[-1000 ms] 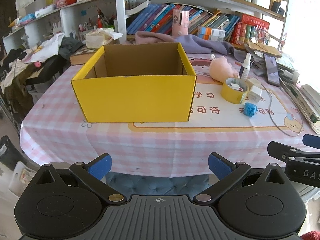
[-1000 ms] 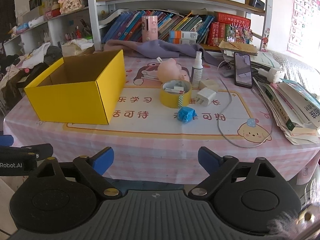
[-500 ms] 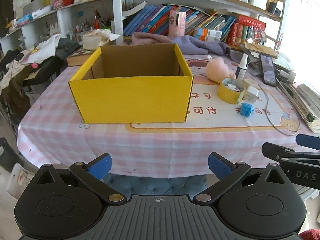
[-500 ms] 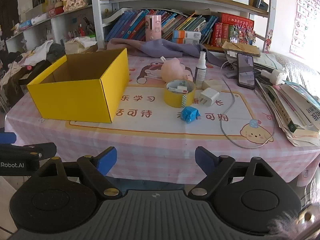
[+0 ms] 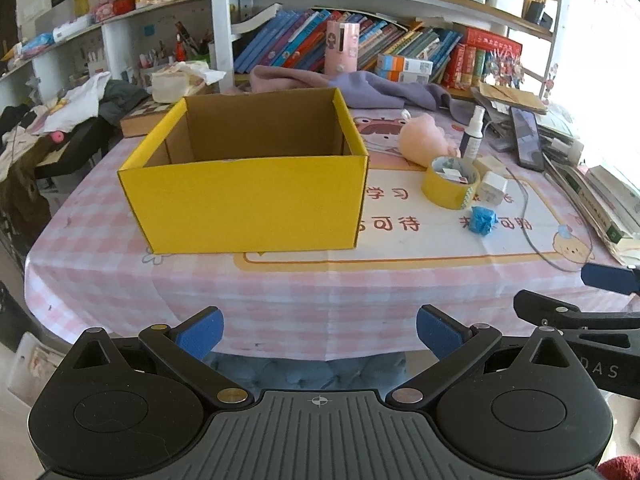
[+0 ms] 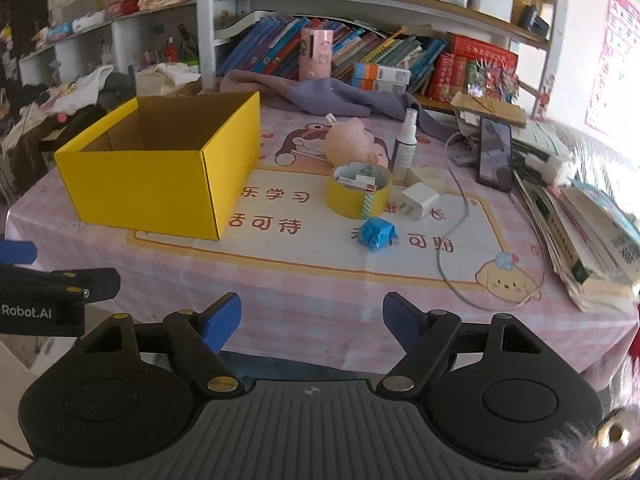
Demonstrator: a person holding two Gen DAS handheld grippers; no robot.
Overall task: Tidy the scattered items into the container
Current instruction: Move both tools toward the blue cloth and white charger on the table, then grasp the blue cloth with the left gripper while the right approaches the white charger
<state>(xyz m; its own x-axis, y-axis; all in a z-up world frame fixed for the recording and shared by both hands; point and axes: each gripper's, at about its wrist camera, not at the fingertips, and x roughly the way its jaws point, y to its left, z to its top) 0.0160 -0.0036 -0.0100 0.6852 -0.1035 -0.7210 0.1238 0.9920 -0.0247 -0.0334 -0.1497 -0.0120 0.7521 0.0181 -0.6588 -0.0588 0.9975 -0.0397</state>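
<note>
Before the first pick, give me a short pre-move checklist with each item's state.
1. Yellow box open on top: ok.
2. Box has room: ok, nothing seen inside.
3. Left gripper open, holding nothing: ok.
4. Right gripper holding nothing: ok; jaws closing on air.
5. Blue wad clear of the tape roll and charger: ok.
6. Charger free of the cable: cannot tell.

The box (image 6: 160, 176) sits on the desk (image 6: 304, 280) at frame left; the tape roll (image 6: 358, 194), charger (image 6: 418, 202) and wad (image 6: 376, 234) lie right of it, shelves (image 6: 360, 0) behind.
</note>
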